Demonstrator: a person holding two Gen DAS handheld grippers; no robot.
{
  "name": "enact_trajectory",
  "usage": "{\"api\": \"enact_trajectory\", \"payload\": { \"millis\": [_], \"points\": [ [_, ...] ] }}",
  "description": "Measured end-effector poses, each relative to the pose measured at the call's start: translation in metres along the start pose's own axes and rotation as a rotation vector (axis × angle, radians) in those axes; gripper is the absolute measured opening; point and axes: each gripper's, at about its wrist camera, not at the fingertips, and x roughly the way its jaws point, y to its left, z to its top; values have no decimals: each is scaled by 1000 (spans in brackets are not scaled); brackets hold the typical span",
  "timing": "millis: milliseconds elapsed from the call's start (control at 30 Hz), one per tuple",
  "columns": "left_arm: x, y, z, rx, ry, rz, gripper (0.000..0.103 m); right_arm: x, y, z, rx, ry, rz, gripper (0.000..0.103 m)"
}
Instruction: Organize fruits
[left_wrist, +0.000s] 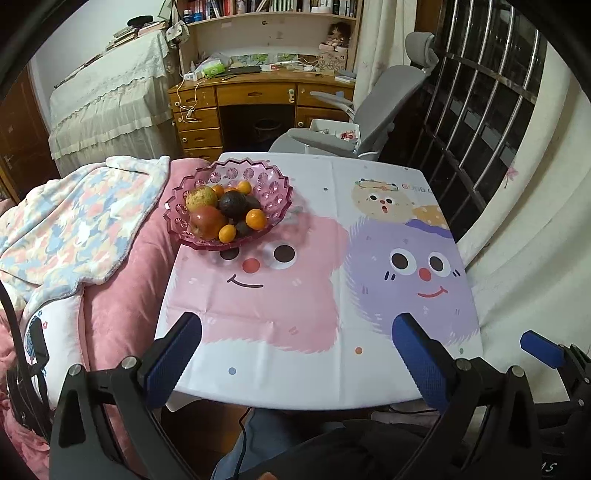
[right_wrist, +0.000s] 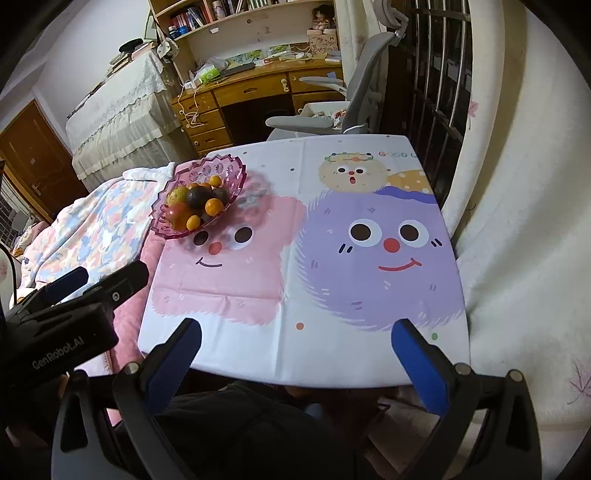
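A pink plastic fruit bowl (left_wrist: 273, 177) stands at the far left corner of the table (left_wrist: 369, 384); it also shows in the right wrist view (right_wrist: 232, 166). It holds a red apple (left_wrist: 207, 221), a yellow-green fruit (left_wrist: 201, 197), dark avocados (left_wrist: 232, 204) and several small oranges (left_wrist: 256, 218). My left gripper (left_wrist: 295, 325) is open and empty, above the table's near edge, well short of the bowl. My right gripper (right_wrist: 295, 328) is open and empty over the near edge, to the right of the left one.
The table wears a cartoon-face cloth (right_wrist: 369, 240). A bed with a pink blanket (left_wrist: 122, 288) lies against the table's left side. A grey office chair (left_wrist: 376, 110) and a wooden desk (left_wrist: 258, 92) stand behind. A barred window (left_wrist: 480, 110) is on the right.
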Motion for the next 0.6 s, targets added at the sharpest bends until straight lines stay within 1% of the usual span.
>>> {"api": "enact_trajectory", "payload": {
  "millis": [367, 600],
  "points": [
    [6, 0, -1, -14, 23, 9, 103, 2, 1, -1, -3, 11, 1, 103],
    [6, -1, 0, -16, 22, 10, 103, 5, 2, -2, -4, 17, 0, 103]
  ]
}}
